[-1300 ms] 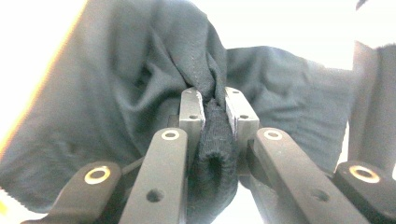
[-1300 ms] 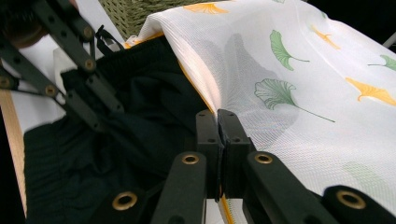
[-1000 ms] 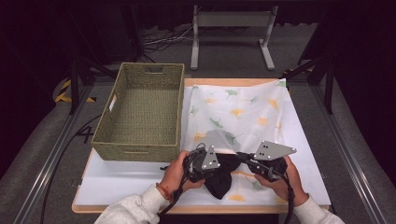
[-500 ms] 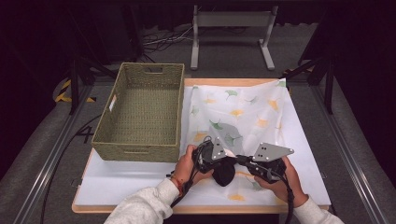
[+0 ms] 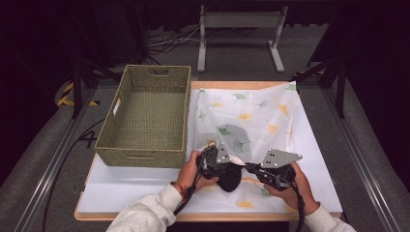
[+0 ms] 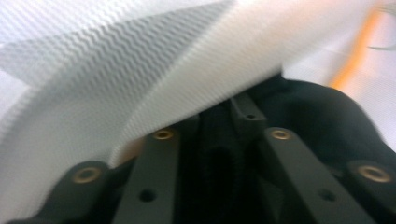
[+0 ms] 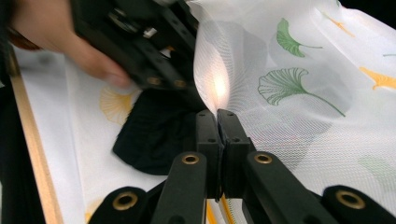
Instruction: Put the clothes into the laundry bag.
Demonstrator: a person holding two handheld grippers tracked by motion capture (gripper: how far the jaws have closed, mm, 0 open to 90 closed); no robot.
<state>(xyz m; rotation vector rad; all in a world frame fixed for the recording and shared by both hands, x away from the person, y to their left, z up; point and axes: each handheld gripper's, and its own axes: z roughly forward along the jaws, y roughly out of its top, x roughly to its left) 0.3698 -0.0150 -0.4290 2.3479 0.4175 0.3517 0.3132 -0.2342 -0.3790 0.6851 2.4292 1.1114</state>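
Claws work close to the near edge of the bench [image 5: 121, 193]. The right claw [image 7: 217, 116] is pressed together on a fold of the white mesh bag [image 5: 251, 116] with leaf prints, and it lifts that fold off the bench. The left claw [image 5: 227, 166] has just been opening its jaws a little; the black cloth [image 7: 154, 135] sits between them, under the raised mesh, but whether the pads press on it cannot be told. Farther back the bag spreads toward the far right corner. The woven basket [image 5: 145, 113] stands along the left edge.
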